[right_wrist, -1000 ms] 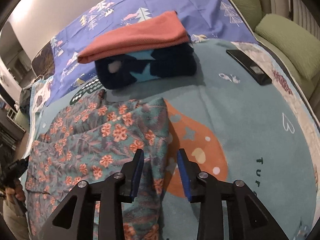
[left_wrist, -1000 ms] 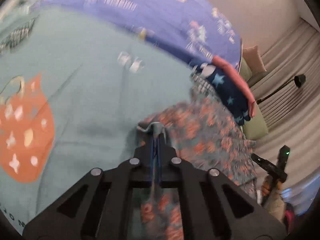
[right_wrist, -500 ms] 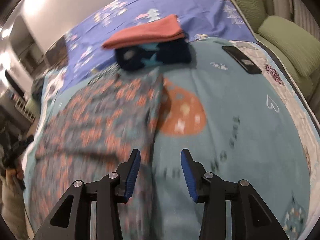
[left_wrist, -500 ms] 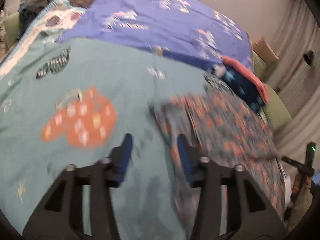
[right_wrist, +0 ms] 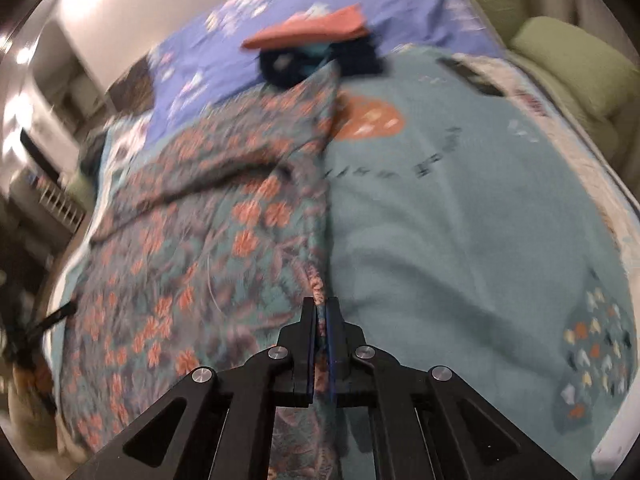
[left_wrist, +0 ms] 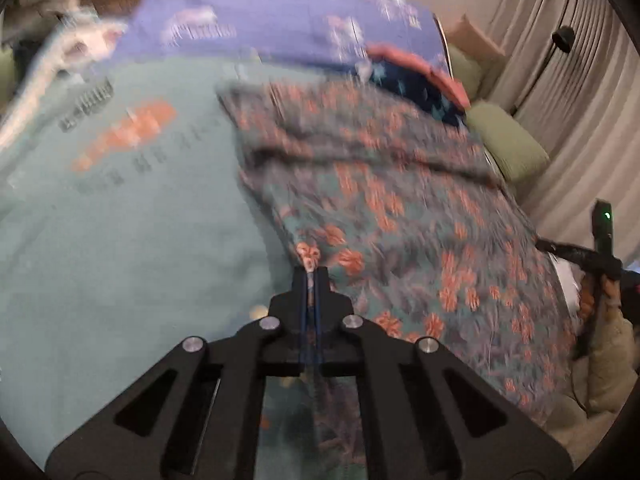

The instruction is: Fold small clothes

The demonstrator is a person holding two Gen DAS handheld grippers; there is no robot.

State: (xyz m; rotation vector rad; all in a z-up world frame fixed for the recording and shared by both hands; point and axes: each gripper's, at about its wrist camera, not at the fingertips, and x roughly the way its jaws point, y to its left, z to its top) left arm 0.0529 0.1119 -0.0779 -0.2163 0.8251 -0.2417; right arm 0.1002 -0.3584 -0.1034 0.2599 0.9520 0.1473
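Grippers (left_wrist: 311, 270) (right_wrist: 321, 302) tilted downward, jaws pinching floral garment (left_wrist: 400, 208) edges

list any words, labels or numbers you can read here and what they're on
Nothing reads clearly in either view.
Dark lettering on the teal blanket, right wrist view: motion-blurred, unreadable.
Dark lettering on the same blanket below the orange print, left wrist view: blurred, unreadable.
Floral garment, the folded stack and the purple sheet: patterns only, no text visible.
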